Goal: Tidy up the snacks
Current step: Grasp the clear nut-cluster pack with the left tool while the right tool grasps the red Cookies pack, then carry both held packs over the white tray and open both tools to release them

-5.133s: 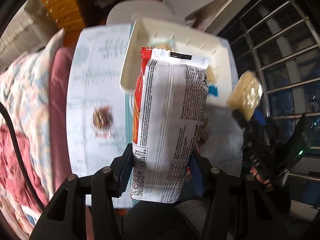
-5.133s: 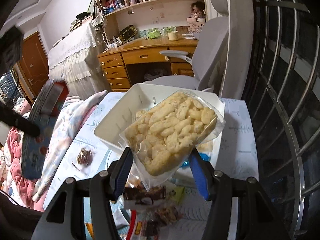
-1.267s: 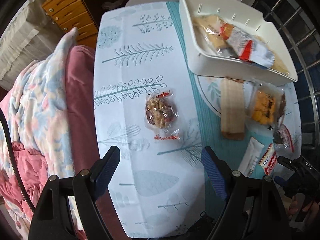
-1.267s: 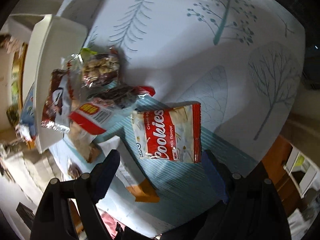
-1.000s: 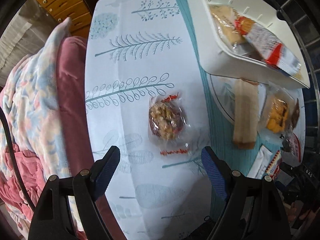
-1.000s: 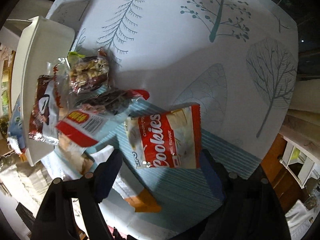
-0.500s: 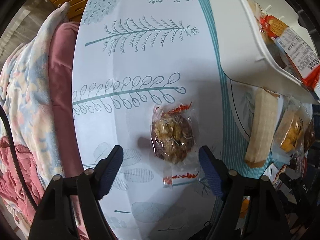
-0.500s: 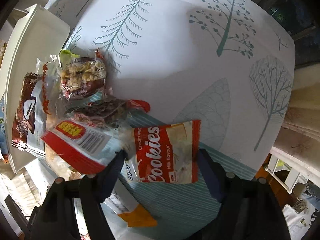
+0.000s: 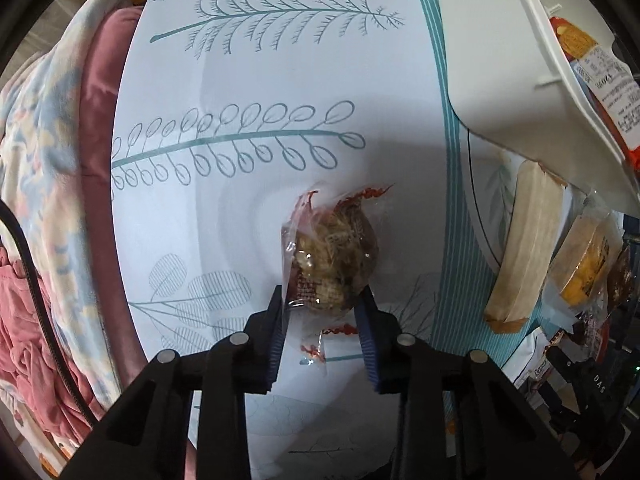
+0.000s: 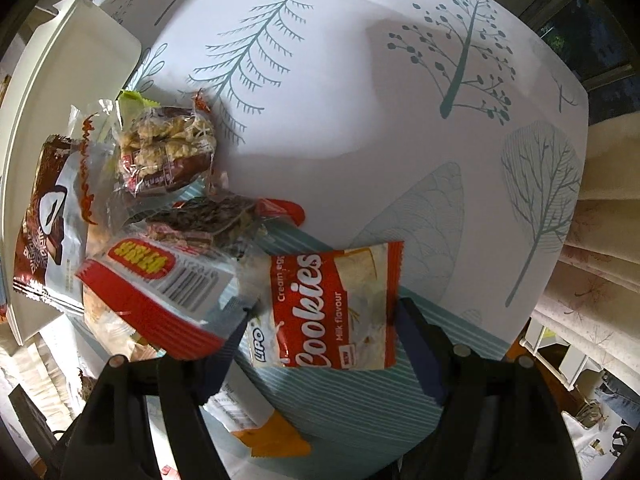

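Note:
In the left wrist view my left gripper (image 9: pixel 323 300) is closed on the near end of a round nut-cluster snack (image 9: pixel 332 256) in a clear wrapper that lies on the tree-print tablecloth. The white snack bin (image 9: pixel 504 92) stands at the right with packets in it. In the right wrist view my right gripper (image 10: pixel 320 316) is open, its fingers on either side of a red and white Cookies packet (image 10: pixel 332 308) lying flat on the table. The bin (image 10: pixel 76 64) shows at the far left.
Left wrist view: a tan wafer pack (image 9: pixel 528 244) and an orange cracker pack (image 9: pixel 584 268) lie below the bin; a pink blanket (image 9: pixel 52 184) borders the table's left edge. Right wrist view: a red barcode packet (image 10: pixel 160 288), a dark seed bar (image 10: pixel 212 216) and a nut bar (image 10: pixel 168 152) lie left of the cookies.
My left gripper dropped to the nut-cluster snack and closed its fingers on it. My right gripper moved down over the Cookies packet, fingers still apart.

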Tool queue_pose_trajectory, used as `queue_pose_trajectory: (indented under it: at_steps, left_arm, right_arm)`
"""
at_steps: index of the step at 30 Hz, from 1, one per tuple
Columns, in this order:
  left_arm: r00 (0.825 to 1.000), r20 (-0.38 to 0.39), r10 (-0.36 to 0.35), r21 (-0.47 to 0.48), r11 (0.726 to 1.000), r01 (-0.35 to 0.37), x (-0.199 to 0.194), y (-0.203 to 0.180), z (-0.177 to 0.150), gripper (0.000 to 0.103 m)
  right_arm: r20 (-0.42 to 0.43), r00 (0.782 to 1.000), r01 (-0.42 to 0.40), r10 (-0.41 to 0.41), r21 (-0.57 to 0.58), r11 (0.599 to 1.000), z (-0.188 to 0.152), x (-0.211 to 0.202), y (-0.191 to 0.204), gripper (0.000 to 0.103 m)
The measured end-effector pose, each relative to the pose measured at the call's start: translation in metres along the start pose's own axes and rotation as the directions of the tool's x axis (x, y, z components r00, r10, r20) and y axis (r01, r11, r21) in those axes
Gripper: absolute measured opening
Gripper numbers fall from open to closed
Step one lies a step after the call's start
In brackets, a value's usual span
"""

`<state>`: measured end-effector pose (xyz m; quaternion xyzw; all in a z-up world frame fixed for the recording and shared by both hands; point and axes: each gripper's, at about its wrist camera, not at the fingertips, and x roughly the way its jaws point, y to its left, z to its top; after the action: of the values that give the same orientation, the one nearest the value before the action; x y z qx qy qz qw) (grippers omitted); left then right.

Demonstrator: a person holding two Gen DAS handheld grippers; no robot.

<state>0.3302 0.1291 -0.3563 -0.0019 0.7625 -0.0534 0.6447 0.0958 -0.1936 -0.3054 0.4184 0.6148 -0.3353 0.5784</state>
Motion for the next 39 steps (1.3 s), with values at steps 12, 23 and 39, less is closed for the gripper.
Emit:
queue_pose_trajectory:
  at_steps: [12,23,39]
  left_arm:
    - [0.999,-0.035,-0.011,0.006,1.000,0.011,0.005,0.003,-0.026,0.031]
    - [0.999,0.011,-0.042,0.011,0.999,0.042,-0.012,0.009,-0.059,0.031]
    - [0.994,0.033,-0.105,0.017,0.994,0.104,-0.084,0.003,-0.099,0.031]
  right_arm:
    - [0.008,0.999,-0.053,0.053,0.000,0.999,-0.018,-0.003,-0.005,0.060]
    - [-0.084,0.984,-0.156,0.159,0.045,0.987,-0.041,0.006,-0.023,0.051]
    - [-0.249,0.902,-0.379,0.354,-0.059,0.924,-0.087,-0.043,0.018,0.051]
